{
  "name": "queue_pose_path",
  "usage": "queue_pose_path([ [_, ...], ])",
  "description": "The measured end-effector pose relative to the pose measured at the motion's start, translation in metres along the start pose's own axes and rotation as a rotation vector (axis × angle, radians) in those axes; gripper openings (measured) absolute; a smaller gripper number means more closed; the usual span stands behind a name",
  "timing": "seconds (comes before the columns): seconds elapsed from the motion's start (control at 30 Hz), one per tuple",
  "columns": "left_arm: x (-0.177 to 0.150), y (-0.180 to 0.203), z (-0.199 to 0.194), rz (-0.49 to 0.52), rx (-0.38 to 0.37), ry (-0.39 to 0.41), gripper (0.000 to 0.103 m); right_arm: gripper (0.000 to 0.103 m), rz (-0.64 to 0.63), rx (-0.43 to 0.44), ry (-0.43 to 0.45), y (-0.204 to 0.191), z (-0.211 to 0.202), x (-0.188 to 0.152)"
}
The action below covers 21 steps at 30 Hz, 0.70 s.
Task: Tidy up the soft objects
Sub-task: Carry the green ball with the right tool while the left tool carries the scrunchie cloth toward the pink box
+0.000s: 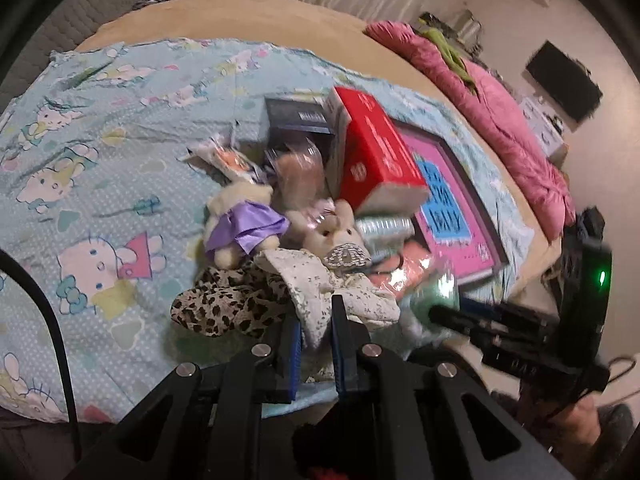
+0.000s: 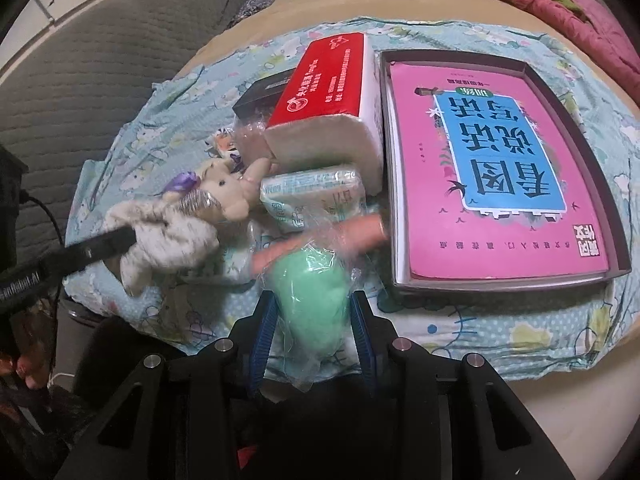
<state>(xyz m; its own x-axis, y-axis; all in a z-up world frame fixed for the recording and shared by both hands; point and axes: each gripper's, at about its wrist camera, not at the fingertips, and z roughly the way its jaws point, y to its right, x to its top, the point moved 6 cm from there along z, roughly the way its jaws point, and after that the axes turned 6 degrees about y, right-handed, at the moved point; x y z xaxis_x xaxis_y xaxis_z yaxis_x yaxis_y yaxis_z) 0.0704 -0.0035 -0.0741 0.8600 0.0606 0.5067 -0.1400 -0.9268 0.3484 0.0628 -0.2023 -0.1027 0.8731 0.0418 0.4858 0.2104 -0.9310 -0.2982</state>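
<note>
Both grips hold — left fingers [image 1: 316,316] pinch plush rabbit [image 1: 340,276] (dress hem), right fingers [image 2: 314,312] squeeze green toy [image 2: 310,300].

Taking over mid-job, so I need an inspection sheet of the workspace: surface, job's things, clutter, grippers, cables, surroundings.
Surface: cartoon-print sheet over a tan bed.
Job's things: white-dressed plush; purple-dressed plush; leopard cloth; green wrapped item.
Clutter: red tissue pack, pink book in a tray, dark box, small tissue pack.
Grippers: left gripper shut on the plush's dress; right gripper shut on the green item.
Cables: black cable, left edge.
Surroundings: pink quilt, wall screen.
</note>
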Motion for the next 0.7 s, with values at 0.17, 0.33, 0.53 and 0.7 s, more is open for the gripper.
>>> queue_pose_path([
  [0.17, -0.017, 0.008, 0.007, 0.03, -0.002, -0.038, 0.013, 0.038, 0.01, 0.0, -0.017, 0.002, 0.001, -0.004],
  [0.33, -0.026, 0.016, 0.001, 0.058, -0.005, -0.034, 0.013, 0.039, 0.015, -0.001, -0.006, 0.004, -0.004, -0.005],
  [0.53, -0.02, 0.027, -0.008, 0.089, -0.037, 0.004, 0.013, 0.038, 0.017, -0.006, 0.045, 0.005, -0.018, 0.001],
  [0.7, -0.015, 0.036, -0.013, 0.102, -0.06, 0.021, 0.013, 0.038, 0.037, -0.007, 0.09, 0.011, -0.031, 0.008],
])
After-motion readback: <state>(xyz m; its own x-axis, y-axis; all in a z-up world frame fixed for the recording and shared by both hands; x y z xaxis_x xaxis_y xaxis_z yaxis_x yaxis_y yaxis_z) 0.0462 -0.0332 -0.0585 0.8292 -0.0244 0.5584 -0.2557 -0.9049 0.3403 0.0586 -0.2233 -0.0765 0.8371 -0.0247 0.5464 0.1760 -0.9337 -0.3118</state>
